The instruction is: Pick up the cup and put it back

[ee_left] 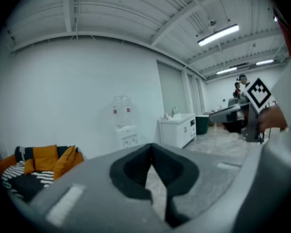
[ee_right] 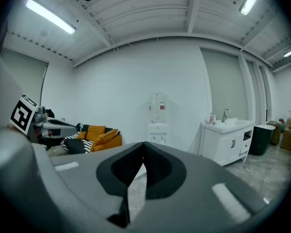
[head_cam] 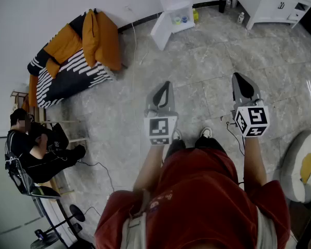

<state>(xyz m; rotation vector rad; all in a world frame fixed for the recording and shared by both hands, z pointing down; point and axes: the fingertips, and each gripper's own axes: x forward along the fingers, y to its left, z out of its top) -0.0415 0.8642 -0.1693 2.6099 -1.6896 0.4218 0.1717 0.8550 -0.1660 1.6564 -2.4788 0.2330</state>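
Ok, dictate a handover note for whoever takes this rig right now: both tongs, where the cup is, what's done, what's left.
Left tongs: shut, empty, held out over the floor.
Right tongs: shut, empty, beside the left.
No cup is clearly in view. Small coloured items on the water dispenser by the far wall may be cups, but they are too small to tell.
Done: nothing that shows.
Left: probably walk to the dispenser, find the cup, pick it up, put it back.

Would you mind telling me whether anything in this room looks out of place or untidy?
Only mildly: the orange cushions are heaped unevenly at one end of the striped sofa, and a cable trails loose over the floor. Nothing looks spilled or broken.
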